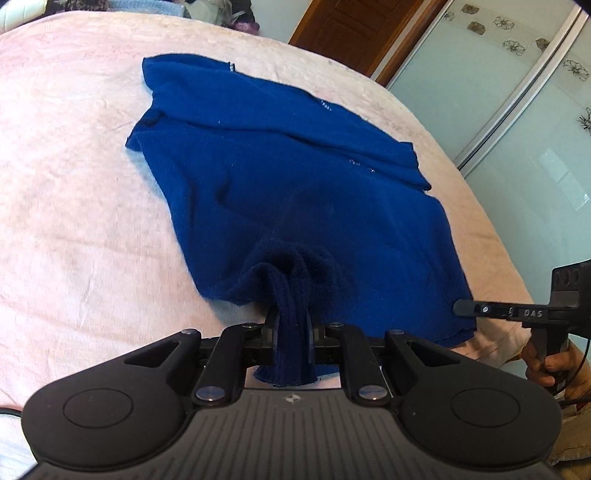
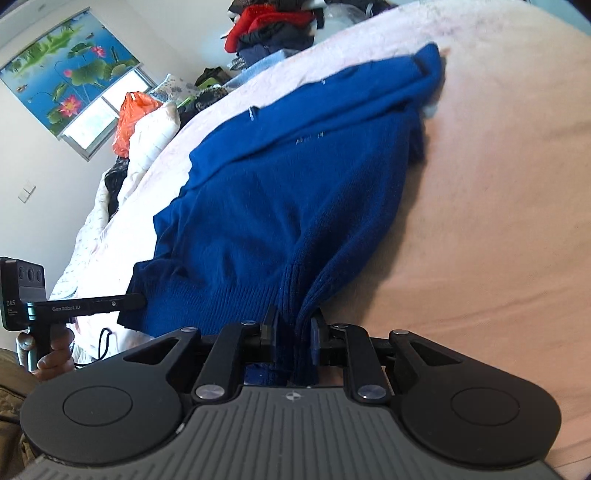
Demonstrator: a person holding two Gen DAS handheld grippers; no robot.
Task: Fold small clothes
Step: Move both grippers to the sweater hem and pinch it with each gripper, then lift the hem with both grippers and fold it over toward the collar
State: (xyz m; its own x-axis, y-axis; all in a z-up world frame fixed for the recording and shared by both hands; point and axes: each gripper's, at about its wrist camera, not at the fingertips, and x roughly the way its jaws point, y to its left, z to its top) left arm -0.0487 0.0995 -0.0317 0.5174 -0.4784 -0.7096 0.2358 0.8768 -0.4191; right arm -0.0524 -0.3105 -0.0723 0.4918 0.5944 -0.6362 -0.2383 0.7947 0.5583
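Sweater [image 1: 295,192], blue and knitted, lies spread on the pink bedcover [image 1: 74,184], its ribbed hem nearest and pinched at two places. Closest in the left wrist view, the left gripper [image 1: 293,332] has its jaws drawn narrow on a bunched tuck of that hem, the rib gathered into a rope between the pads. In the right wrist view the right gripper [image 2: 293,328] likewise clamps a fold of the hem, though its jaws stand a little further apart around thicker cloth. The risk, as I judge it, lies in these small bites: each holds a gathered wad rather than a flat edge, so a lift could let knit slide out of one side, or carry the hem over crooked and leave the fold skewed. Pulling unevenly might also drag the far, already doubled part out of line. Only the left view shows the far sleeve fold laid flat, with the wardrobe door [image 1: 517,110] past the bed's edge; only the right view shows the piled clothes [image 2: 273,26] beyond the bed and the lotus blind [image 2: 70,74] on the wall, plus the person's hand [image 2: 51,354] on the other handle.
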